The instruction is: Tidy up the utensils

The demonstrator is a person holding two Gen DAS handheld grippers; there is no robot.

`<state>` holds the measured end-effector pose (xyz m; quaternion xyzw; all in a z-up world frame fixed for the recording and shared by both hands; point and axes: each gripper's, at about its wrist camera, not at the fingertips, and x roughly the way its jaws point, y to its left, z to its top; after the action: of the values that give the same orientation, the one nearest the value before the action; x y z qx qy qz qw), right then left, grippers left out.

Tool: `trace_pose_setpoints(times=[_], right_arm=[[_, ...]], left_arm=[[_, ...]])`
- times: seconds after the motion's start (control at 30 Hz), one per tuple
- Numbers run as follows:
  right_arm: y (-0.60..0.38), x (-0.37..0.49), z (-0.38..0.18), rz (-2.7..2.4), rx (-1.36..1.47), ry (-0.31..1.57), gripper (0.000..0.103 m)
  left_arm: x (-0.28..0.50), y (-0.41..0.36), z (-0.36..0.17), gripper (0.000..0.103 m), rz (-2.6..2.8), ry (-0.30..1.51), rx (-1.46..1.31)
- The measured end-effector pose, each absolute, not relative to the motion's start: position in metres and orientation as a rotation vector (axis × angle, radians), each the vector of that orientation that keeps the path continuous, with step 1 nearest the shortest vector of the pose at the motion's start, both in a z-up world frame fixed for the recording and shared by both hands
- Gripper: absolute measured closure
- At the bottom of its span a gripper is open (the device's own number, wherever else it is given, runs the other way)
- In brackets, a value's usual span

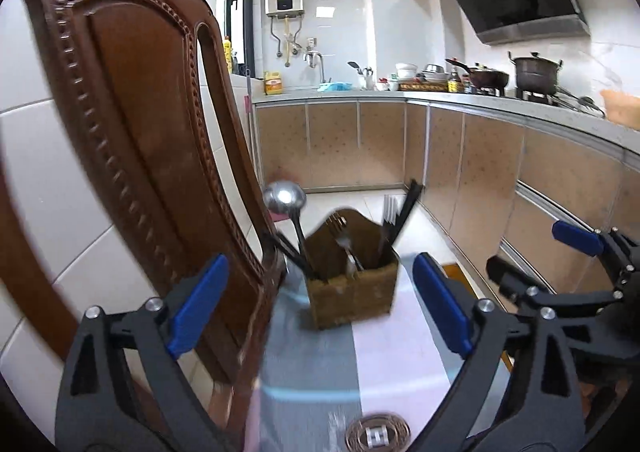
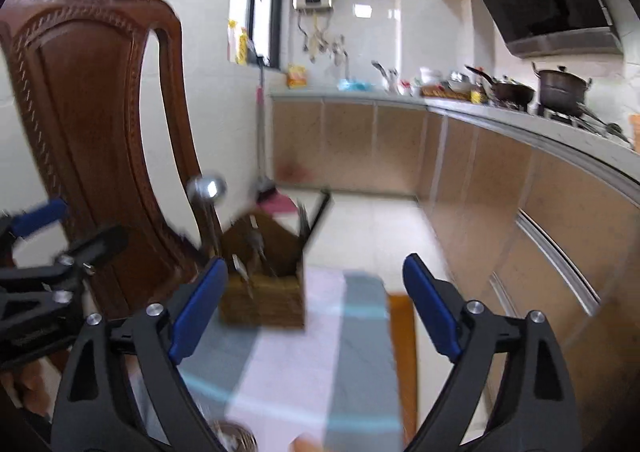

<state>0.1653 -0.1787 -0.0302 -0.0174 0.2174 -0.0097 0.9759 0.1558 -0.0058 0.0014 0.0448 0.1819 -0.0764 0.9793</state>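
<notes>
A brown wooden utensil holder (image 1: 352,288) stands at the far end of a table with a grey and white cloth (image 1: 360,356). It holds a steel ladle (image 1: 285,197), forks (image 1: 340,236) and dark chopsticks (image 1: 404,212). My left gripper (image 1: 320,308) is open and empty, its blue pads on either side of the holder but nearer the camera. My right gripper (image 2: 316,308) is open and empty; the holder (image 2: 264,288) sits just past its left pad. The view is blurred. The right gripper also shows at the right of the left wrist view (image 1: 576,248).
A carved wooden chair back (image 1: 152,140) rises close on the left of the table. A kitchen counter (image 1: 500,104) with pots, bowls and a sink runs along the right and back. A woven round object (image 1: 378,432) lies on the near cloth. Tiled floor lies beyond the table.
</notes>
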Motion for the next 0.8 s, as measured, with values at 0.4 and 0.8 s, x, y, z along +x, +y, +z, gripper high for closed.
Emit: trace_pose_setpoints(times=[0.4,0.8], right_arm=[[-0.175,0.077,-0.053,-0.148,-0.043,0.420,0.005],[-0.167,0.050,-0.040,-0.152,-0.054,0.374,0.003]], left_arm=[[0.093,-0.003,-0.020,0.004,-0.135,0.396,0.076],[0.076,0.006,-0.015,0.004,-0.121,0.381,0.063]])
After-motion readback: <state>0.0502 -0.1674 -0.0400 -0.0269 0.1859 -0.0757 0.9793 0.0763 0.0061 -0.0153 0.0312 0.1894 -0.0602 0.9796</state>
